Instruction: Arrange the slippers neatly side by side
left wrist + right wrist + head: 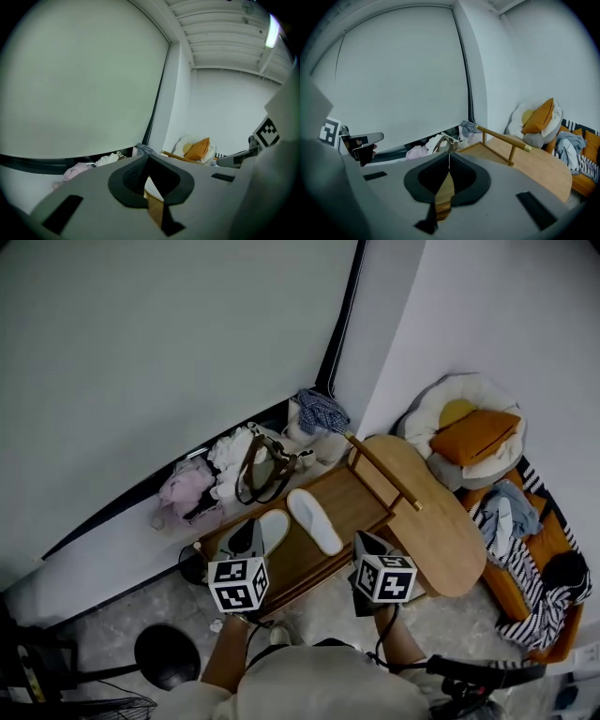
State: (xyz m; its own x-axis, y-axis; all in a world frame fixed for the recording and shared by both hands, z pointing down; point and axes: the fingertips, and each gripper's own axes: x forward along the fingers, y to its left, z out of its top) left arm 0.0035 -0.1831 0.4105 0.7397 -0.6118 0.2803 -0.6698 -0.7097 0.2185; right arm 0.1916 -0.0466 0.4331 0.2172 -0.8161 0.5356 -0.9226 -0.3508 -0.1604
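Two white slippers lie on a low wooden bench (354,495) in the head view. The right slipper (315,520) lies at an angle, fully in sight. The left slipper (269,528) sits close beside it, its near end hidden behind my left gripper (246,536). That gripper hovers at the bench's near left, jaws shut and empty. My right gripper (368,546) hangs over the bench's near right end, apart from both slippers. In the right gripper view its jaws (449,153) meet at the tips with nothing between them. The left gripper view shows the left gripper (148,157) closed too.
A round wooden table (431,517) lies tipped against the bench's right end. Clothes and a brown-strapped bag (264,467) are heaped behind the bench along the wall. An orange cushion (474,436) and a striped cloth (539,601) are at the right. A black round base (167,653) stands at the lower left.
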